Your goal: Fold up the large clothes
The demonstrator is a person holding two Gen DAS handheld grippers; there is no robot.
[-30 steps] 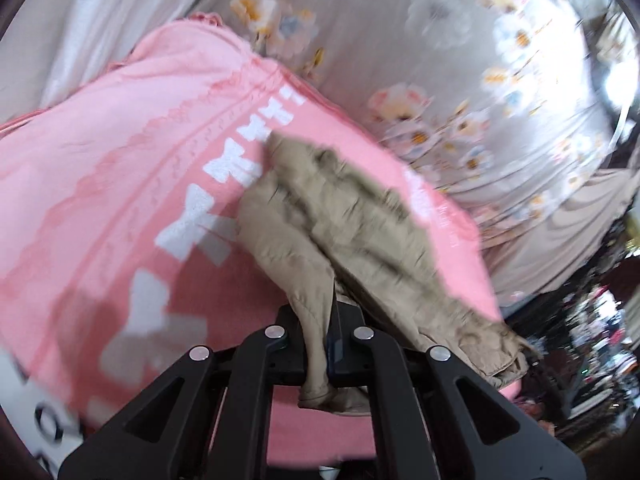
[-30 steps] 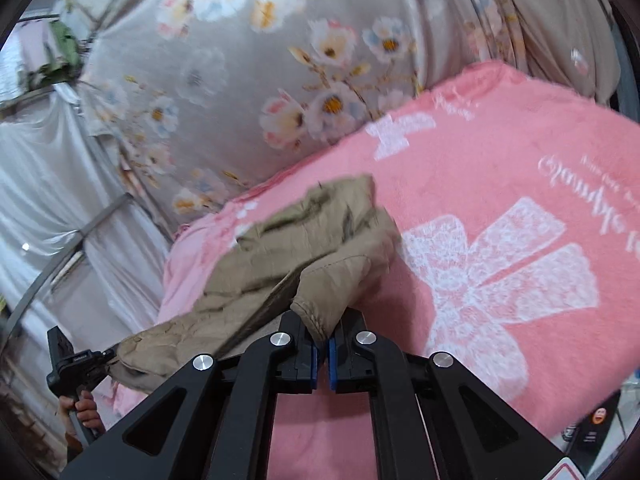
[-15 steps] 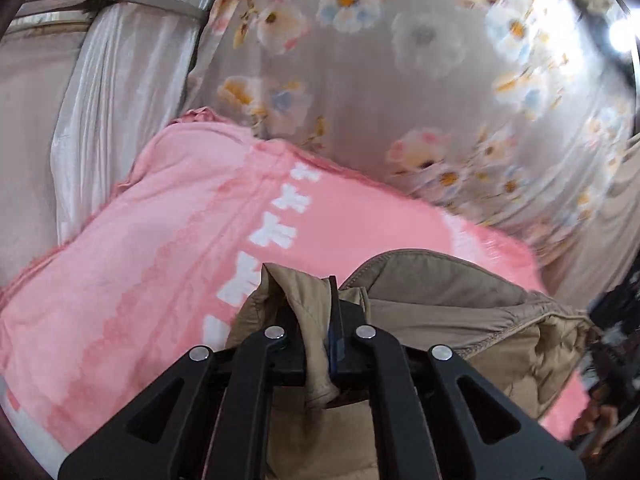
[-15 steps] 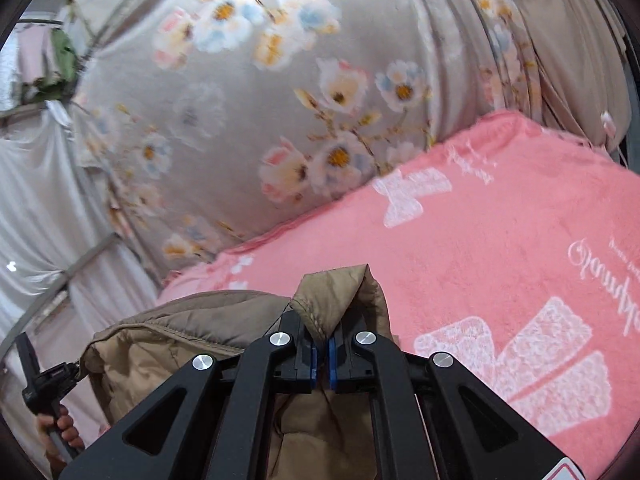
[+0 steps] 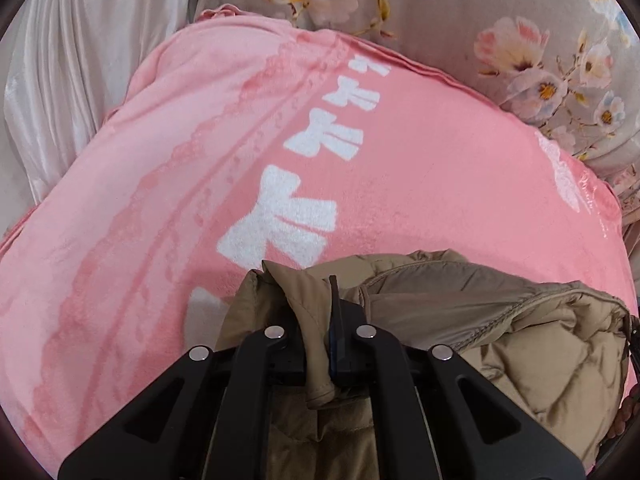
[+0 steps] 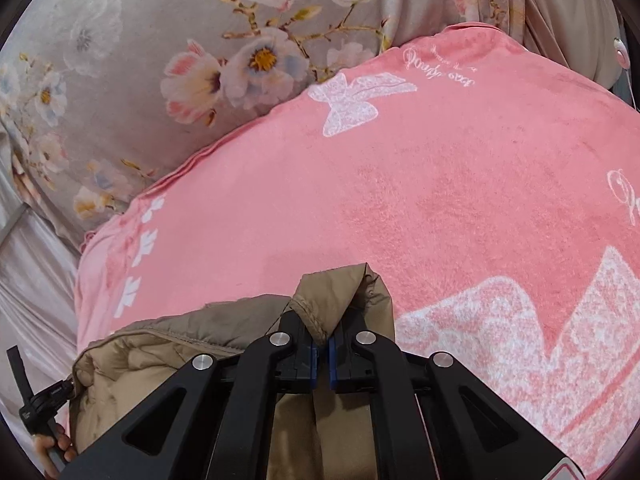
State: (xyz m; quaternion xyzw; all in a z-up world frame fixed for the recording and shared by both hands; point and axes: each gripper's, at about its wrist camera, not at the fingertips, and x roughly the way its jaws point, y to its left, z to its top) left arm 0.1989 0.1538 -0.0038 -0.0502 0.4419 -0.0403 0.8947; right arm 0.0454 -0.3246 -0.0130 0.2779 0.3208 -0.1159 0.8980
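Moved: jacket (image 5: 460,312) I lifted off blanket (image 5: 160,200), now bunched close.
Grippers: left (image 5: 320,344), right (image 6: 322,344) both clamp jacket.
Room: floral curtain (image 6: 140,40) behind.
Hidden: jacket's lower part.

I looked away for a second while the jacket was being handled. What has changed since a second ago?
The tan padded jacket was lifted off the pink blanket and drawn back toward the cameras, so it now bunches close under both grippers. The left gripper and right gripper stay clamped on its edges. The blanket has not moved.

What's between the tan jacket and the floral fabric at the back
Only bare pink blanket with white bow prints. In the right wrist view it runs from the tan jacket up to the floral fabric; the left wrist view shows the same.
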